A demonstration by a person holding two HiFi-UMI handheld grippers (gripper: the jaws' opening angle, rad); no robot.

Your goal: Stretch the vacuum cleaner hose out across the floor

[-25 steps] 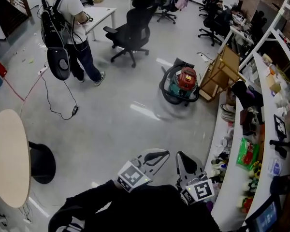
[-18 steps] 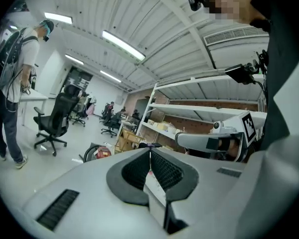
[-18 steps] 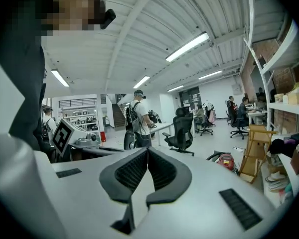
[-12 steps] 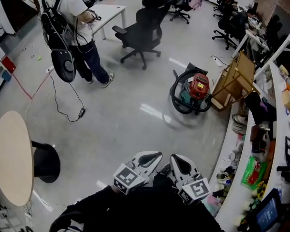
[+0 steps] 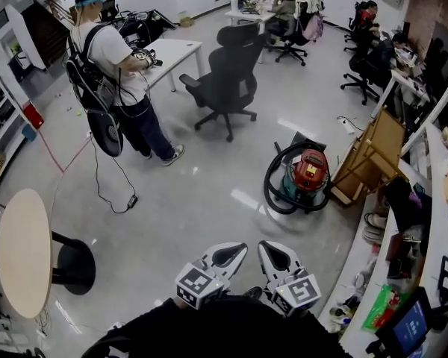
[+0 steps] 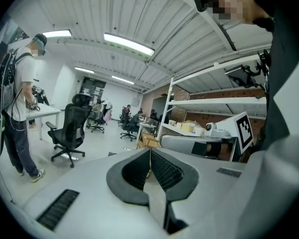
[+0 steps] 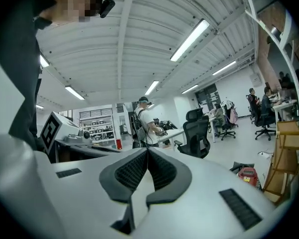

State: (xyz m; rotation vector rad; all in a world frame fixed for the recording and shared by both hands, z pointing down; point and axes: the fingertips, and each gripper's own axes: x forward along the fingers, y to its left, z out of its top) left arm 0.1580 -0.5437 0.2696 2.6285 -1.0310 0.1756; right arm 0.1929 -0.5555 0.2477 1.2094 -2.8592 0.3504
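A red and green vacuum cleaner (image 5: pixel 306 176) stands on the shiny grey floor (image 5: pixel 201 200), over on the right side of the room. Its black hose (image 5: pixel 272 188) is curled in a big loop around it and lies on the floor on the left side. A wooden frame (image 5: pixel 369 159) leans just beside the vacuum cleaner, on its right. Past that, a long curved counter (image 5: pixel 373 271) full of small things runs along the right side.

A black office chair (image 5: pixel 230 80) stands farther back, well apart from the vacuum cleaner. Left of the chair a person (image 5: pixel 116 80) with a backpack stands at a white counter (image 5: pixel 173 51). A thin black cable (image 5: pixel 113 189) hangs down from the person and lies on the floor. A round table (image 5: pixel 22 252) stands at the far left. More people sit at desks at the back of the room.

The two tools are close to the body, side by side, and point toward the vacuum cleaner. They are well apart from it, with floor between. The left tool (image 6: pixel 150 152) has its jaws pressed together and holds nothing. The right tool (image 7: pixel 147 151) has its jaws pressed together too and holds nothing. Neither tool touches the hose.
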